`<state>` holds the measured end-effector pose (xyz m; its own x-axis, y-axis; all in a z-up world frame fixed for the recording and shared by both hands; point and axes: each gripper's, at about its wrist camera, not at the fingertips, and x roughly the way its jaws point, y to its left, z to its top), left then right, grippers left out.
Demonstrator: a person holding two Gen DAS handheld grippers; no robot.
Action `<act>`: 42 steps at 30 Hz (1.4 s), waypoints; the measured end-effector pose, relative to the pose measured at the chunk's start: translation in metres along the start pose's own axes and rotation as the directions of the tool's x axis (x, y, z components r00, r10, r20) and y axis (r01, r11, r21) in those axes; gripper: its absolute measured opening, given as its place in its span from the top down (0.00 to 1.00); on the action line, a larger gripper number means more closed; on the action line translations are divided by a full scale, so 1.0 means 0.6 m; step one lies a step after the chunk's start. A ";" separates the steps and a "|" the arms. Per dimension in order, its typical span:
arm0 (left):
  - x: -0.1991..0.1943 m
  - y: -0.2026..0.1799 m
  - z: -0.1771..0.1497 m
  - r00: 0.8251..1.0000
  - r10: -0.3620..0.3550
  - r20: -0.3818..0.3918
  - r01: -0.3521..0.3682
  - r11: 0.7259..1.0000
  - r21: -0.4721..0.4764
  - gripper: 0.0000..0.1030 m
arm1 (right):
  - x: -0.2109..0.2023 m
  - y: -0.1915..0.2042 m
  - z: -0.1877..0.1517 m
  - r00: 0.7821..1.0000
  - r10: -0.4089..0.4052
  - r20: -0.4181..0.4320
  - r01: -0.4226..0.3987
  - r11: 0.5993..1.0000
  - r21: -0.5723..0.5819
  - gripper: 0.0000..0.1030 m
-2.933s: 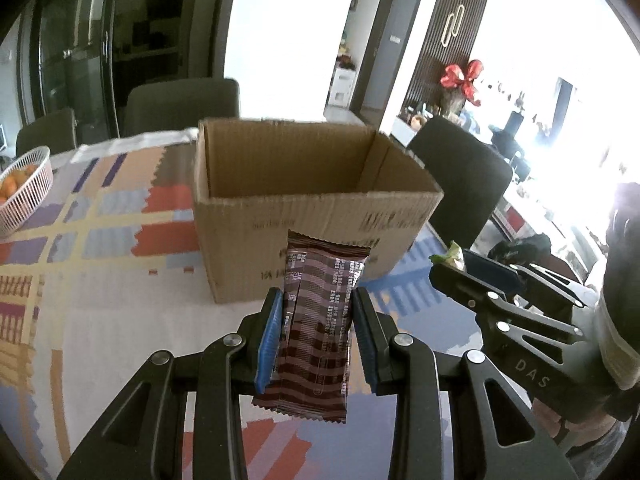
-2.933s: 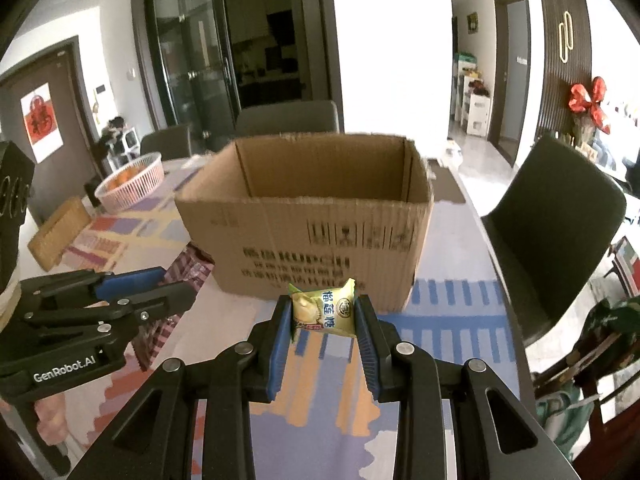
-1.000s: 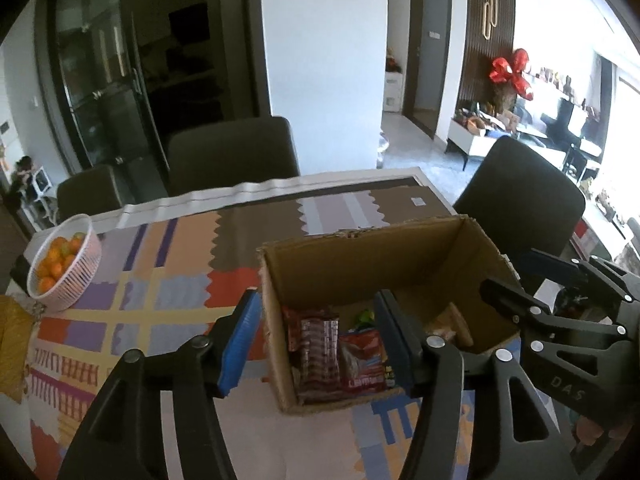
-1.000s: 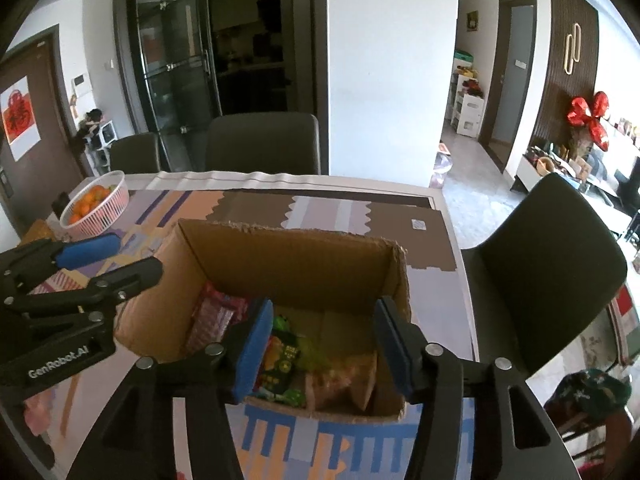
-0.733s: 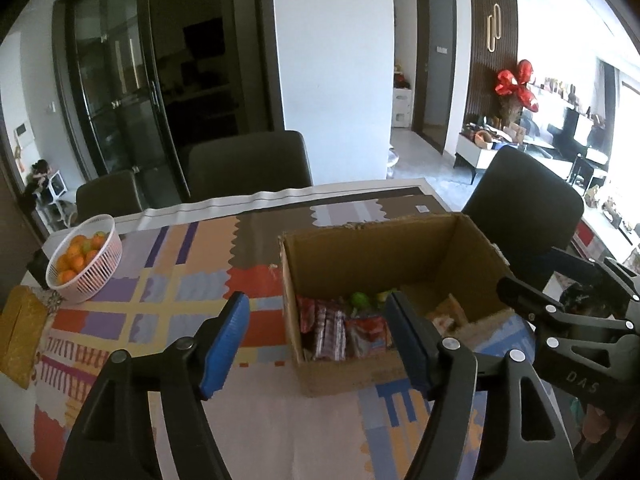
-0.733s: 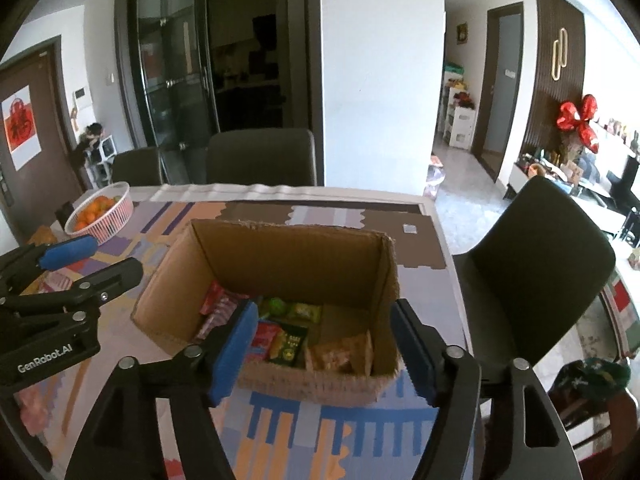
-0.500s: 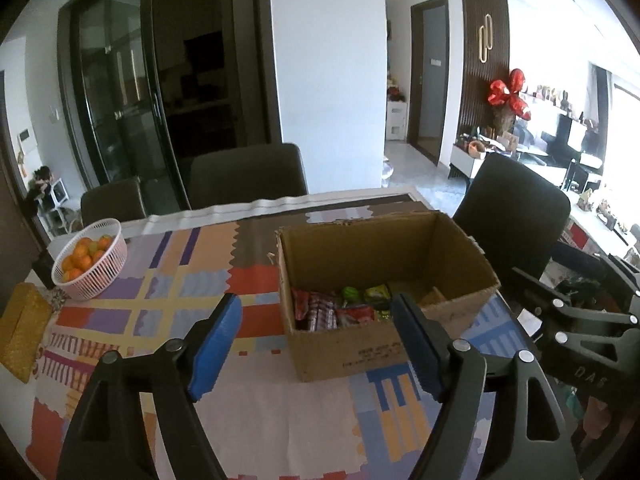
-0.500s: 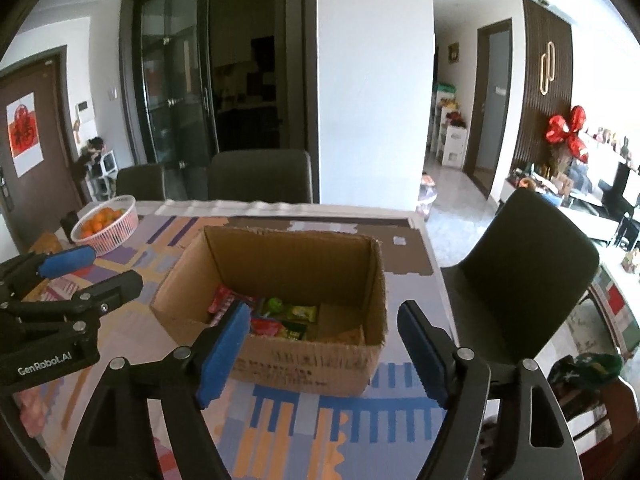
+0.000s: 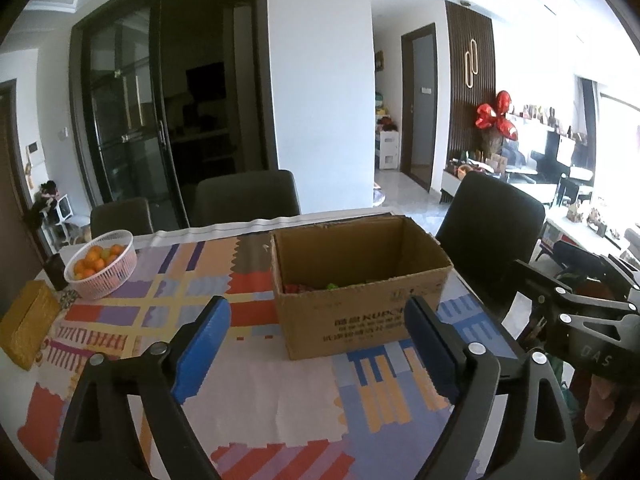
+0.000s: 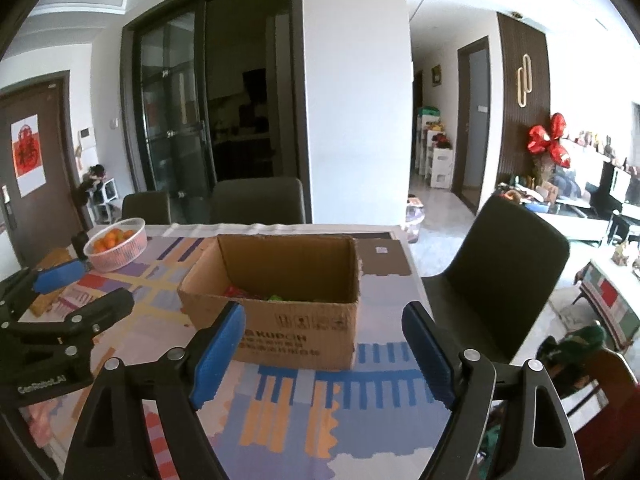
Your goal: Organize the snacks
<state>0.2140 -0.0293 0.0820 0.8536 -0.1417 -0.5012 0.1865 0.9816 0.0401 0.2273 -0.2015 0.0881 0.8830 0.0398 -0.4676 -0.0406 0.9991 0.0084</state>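
A white pillar (image 9: 316, 80) is flanked by dark glass doors (image 9: 160, 120); dark chairs (image 10: 516, 276) are set round the patterned tablecloth (image 9: 168, 292).

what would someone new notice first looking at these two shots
The open cardboard box in the middle of the patterned tablecloth, with bits of snacks peeping over its rim. Both grippers, left and right, hang before it with blue pads opening and nothing between them. Far left sits a basket of oranges.
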 end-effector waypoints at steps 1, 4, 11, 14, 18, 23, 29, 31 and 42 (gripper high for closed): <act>-0.005 0.000 -0.003 1.000 0.003 0.005 -0.003 1.000 0.000 0.11 | -0.008 0.002 -0.004 1.000 -0.006 0.010 0.006 1.000 -0.004 0.20; -0.026 -0.001 -0.016 1.000 0.019 0.024 -0.019 1.000 0.004 0.08 | -0.029 0.006 -0.016 1.000 -0.015 0.025 0.015 1.000 -0.015 0.19; -0.057 -0.005 -0.039 0.998 0.046 0.042 -0.047 0.999 0.009 0.03 | -0.068 0.011 -0.045 0.999 -0.012 0.038 0.013 1.000 -0.026 0.18; -0.070 -0.006 -0.045 0.998 0.044 0.045 -0.045 0.999 0.002 0.03 | -0.080 0.013 -0.054 0.999 -0.012 0.037 0.014 1.000 -0.028 0.18; -0.085 -0.006 -0.054 0.998 0.039 0.050 -0.039 0.999 0.002 0.01 | -0.094 0.013 -0.062 0.999 -0.012 0.039 0.013 1.000 -0.025 0.18; -0.100 -0.009 -0.064 0.997 0.047 0.056 -0.048 0.999 0.011 0.01 | -0.105 0.014 -0.071 0.999 -0.018 0.040 0.019 1.000 -0.023 0.18; -0.111 -0.007 -0.069 0.996 0.055 0.066 -0.056 0.998 0.012 0.01 | -0.113 0.017 -0.078 0.999 -0.002 0.032 0.003 1.000 -0.022 0.18; -0.112 -0.006 -0.071 0.996 0.064 0.067 -0.064 0.998 0.011 0.01 | -0.114 0.019 -0.079 1.000 -0.001 0.031 0.002 1.000 -0.026 0.18; -0.117 -0.002 -0.070 0.996 0.054 0.068 -0.054 0.999 -0.008 0.01 | -0.122 0.018 -0.080 0.999 -0.011 0.048 0.013 0.999 -0.034 0.18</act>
<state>0.1336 -0.0153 0.0809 0.8937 -0.0967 -0.4381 0.1367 0.9888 0.0605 0.1397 -0.1943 0.0803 0.9047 0.0294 -0.4250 -0.0456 0.9986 -0.0279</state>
